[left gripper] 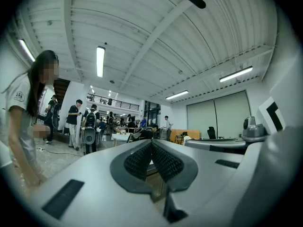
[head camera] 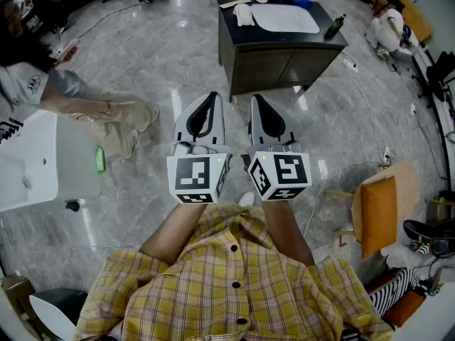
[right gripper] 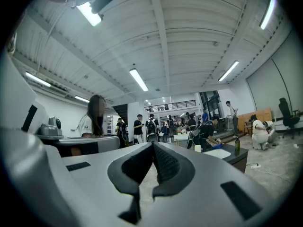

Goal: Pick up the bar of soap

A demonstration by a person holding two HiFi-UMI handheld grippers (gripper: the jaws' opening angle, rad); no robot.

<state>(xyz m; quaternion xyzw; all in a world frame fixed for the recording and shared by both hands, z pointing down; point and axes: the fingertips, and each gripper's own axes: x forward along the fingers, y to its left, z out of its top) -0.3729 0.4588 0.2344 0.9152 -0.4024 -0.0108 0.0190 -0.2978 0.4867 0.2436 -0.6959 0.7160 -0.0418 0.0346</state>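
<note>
Left gripper and right gripper are held out side by side, noses aimed at the dark cabinet and well short of it. Both have their jaws pressed together with nothing in them (pads meeting at the tips). Bare forearms run back from the marker cubes, away from the cabinet.

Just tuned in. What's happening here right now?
A person in a yellow plaid shirt holds the left hand-held gripper and the right hand-held gripper side by side over the marble floor. Both are shut and empty, so nothing is being handled yet. A small green bar, possibly the soap, lies beside a white sink at the left. A dark cabinet stands ahead, out of contact with both.
</note>
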